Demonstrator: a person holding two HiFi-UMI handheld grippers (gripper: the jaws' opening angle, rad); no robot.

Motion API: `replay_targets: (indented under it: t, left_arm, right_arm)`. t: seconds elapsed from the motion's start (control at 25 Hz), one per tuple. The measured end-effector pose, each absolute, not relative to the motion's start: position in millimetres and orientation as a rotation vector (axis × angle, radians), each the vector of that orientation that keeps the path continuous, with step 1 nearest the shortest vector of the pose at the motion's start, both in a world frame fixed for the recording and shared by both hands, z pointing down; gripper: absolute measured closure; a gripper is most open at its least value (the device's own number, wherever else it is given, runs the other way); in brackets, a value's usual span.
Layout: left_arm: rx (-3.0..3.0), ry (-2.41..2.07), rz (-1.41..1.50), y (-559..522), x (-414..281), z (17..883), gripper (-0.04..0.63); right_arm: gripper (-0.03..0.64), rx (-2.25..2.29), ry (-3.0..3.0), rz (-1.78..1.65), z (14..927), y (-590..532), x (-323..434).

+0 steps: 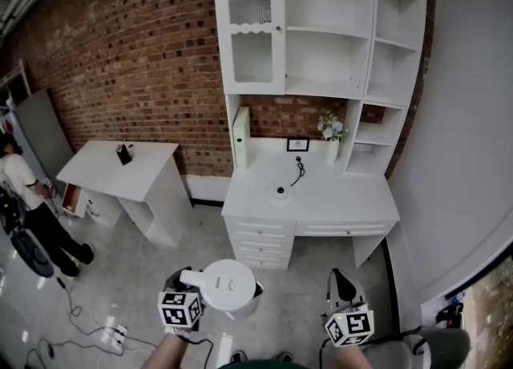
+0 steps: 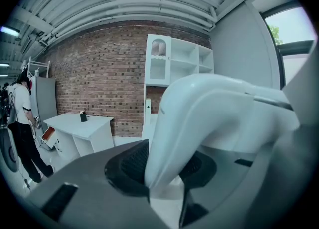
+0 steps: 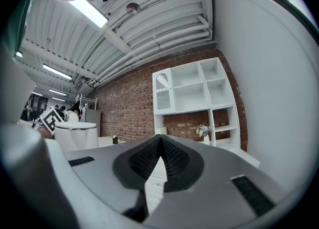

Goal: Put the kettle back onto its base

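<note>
I hold the white kettle (image 1: pixel 230 285) low in front of me, out on the floor well short of the white desk (image 1: pixel 337 203). My left gripper (image 1: pixel 189 281) is shut on the kettle's handle (image 2: pixel 199 118), and in the left gripper view that handle fills the space between the black pads (image 2: pixel 130 166). The kettle's round base (image 1: pixel 280 191) lies on the desk top with a black cord running back to the wall. My right gripper (image 1: pixel 343 285) hangs beside the kettle, to its right. Its jaws meet at the tips with nothing in them (image 3: pixel 159 146). The kettle (image 3: pixel 75 136) shows at the left of the right gripper view.
Above the desk rises a white hutch (image 1: pixel 321 30) with open shelves, a flower vase (image 1: pixel 331 131) and a small framed picture (image 1: pixel 297 144). A small white table (image 1: pixel 120 168) stands to the left. A person (image 1: pixel 28 199) stands at far left, and cables (image 1: pixel 96 331) lie on the floor.
</note>
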State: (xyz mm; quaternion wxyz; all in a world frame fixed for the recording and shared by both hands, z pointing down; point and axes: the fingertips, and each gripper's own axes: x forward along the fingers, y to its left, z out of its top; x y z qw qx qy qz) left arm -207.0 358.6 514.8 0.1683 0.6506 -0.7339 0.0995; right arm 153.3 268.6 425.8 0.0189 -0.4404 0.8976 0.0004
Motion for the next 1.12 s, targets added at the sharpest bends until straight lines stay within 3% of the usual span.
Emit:
replay_targets:
  t: [0.52, 1.12]
  left_arm:
    - [1.882, -2.137, 0.260, 295.6, -153.0, 481.0, 0.445]
    - [1.909, -2.096, 0.180, 178.1, -197.8, 486.3, 0.445]
  right_arm:
    - [0.604, -1.362, 2.741, 0.135, 382.3, 213.1, 197.4]
    - [0.604, -1.492, 2.724, 0.022, 401.9, 99.4, 174.1]
